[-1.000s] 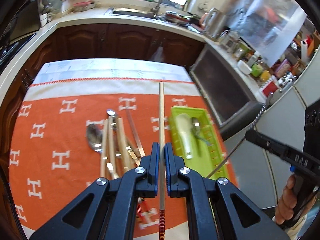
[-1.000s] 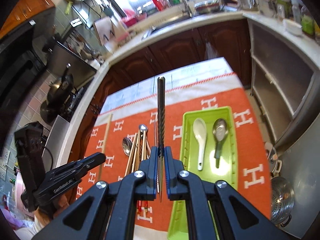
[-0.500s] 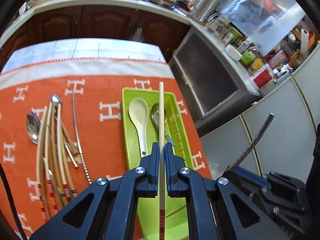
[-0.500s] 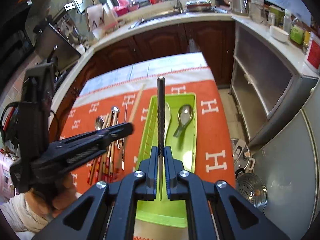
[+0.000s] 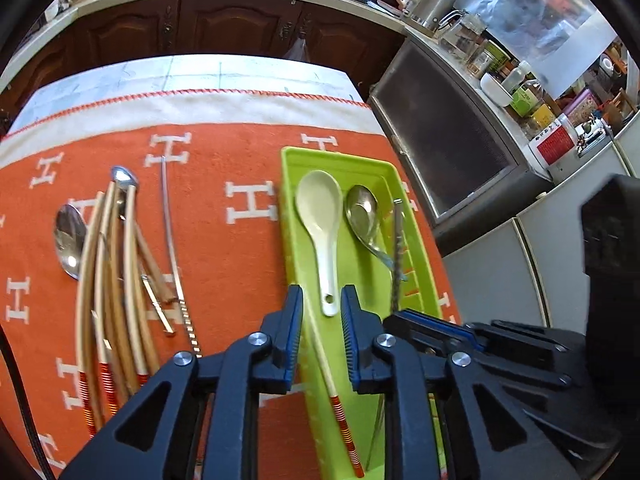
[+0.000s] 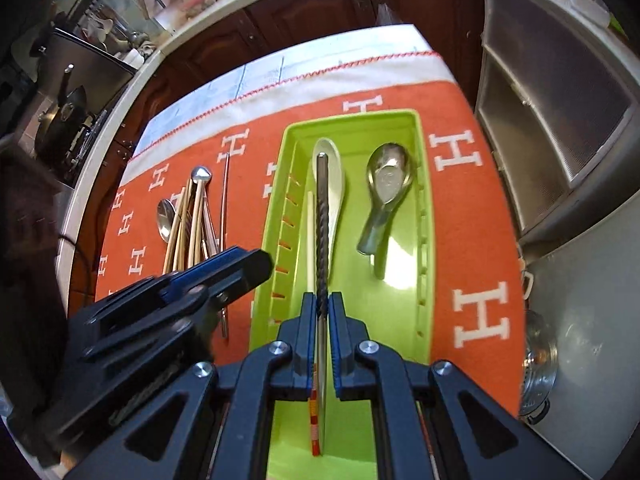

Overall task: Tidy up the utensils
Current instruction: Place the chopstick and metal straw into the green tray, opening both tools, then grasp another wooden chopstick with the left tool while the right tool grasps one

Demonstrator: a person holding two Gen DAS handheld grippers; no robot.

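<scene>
My left gripper (image 5: 320,312) hangs low over the near end of the green tray (image 5: 290,208), and its jaws are opening. The wooden chopstick (image 5: 326,364) with a red-striped end lies loose between them on the tray floor, and the pads do not press on it. My right gripper (image 6: 323,300) is shut on a dark twisted metal chopstick (image 6: 322,220), which points along the tray above the white ceramic spoon (image 6: 338,164). A metal spoon (image 6: 386,188) lies to the right in the tray. The right gripper (image 5: 402,316) sits close beside the left.
On the orange cloth (image 5: 240,152) left of the tray lies a pile of wooden chopsticks (image 5: 116,272), a metal spoon (image 5: 70,240) and a thin metal chopstick (image 5: 170,224). Dark cabinets (image 5: 228,24) stand behind the table, a grey cupboard (image 5: 448,140) to its right.
Both grippers came down onto the tray from above. The left jaws parted and the wooden chopstick dropped from them onto the tray floor. The right kept its hold on the metal chopstick.
</scene>
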